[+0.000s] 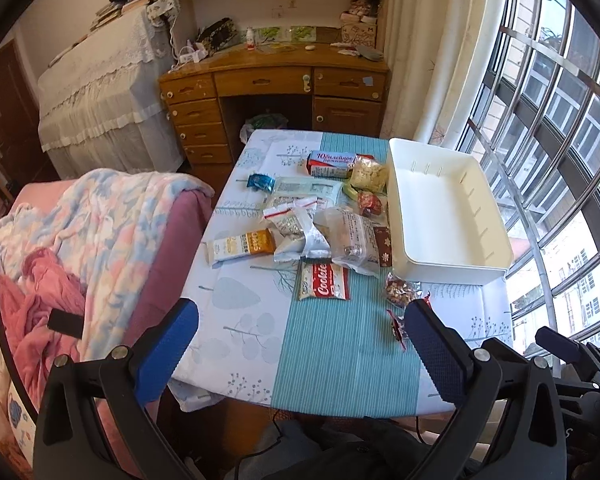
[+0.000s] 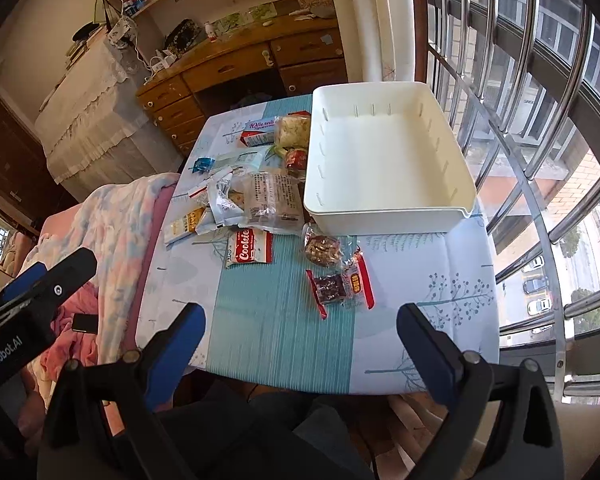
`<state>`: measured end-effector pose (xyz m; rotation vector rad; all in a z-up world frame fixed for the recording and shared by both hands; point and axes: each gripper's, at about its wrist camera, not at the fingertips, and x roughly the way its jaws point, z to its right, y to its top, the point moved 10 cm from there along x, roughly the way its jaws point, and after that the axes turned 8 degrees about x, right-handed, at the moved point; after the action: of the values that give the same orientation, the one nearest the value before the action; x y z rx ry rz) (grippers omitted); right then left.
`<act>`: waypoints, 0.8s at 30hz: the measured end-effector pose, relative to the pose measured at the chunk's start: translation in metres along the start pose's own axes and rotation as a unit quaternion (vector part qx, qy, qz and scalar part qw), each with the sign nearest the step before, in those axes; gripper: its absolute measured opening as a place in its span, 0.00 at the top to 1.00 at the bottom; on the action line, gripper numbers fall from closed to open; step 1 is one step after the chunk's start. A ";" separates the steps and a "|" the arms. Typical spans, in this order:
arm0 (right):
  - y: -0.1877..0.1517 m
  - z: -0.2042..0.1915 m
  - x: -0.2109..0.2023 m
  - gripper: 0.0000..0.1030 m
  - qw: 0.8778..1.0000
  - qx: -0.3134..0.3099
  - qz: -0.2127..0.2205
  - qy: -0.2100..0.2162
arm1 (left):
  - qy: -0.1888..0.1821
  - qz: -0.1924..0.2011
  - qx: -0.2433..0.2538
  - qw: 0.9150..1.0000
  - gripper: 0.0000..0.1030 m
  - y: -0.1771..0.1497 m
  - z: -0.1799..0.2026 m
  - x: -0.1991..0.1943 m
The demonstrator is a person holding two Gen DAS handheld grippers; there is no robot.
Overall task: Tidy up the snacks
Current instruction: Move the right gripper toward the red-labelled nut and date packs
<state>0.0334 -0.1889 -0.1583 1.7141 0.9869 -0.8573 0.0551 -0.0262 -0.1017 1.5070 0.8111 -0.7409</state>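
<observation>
Both tools hang over the near edge of the counter, which is covered in a pale cloth with a teal stripe. The left hand-held gripper is released, its blue fingers spread wide with nothing between them; the right hand-held gripper is likewise spread and holds nothing. The snacks lie in a loose heap mid-counter, touching the left side of the white bin. A red Cookies pack lies just in front of the heap, and a red-edged packet lies nearest the right tool.
</observation>
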 end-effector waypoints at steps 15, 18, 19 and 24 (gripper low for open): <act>-0.019 0.038 0.039 0.06 0.992 0.088 -0.090 0.025 | 0.020 -0.059 -0.063 0.996 0.01 -0.023 -0.014 0.022; -0.021 0.052 0.048 0.06 0.986 0.127 -0.105 0.013 | 0.009 -0.062 -0.074 0.995 0.02 -0.020 -0.018 0.028; -0.022 0.057 0.051 0.06 0.984 0.141 -0.110 0.010 | 0.008 -0.061 -0.077 0.995 0.02 -0.018 -0.019 0.031; -0.026 0.078 0.067 0.06 0.967 0.216 -0.134 0.000 | -0.005 -0.064 -0.079 0.995 0.02 -0.004 -0.025 0.050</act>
<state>0.0304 -0.2410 -0.2509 1.9668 1.1065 -1.3264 0.0795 0.0023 -0.1428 1.3195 0.9433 -0.7590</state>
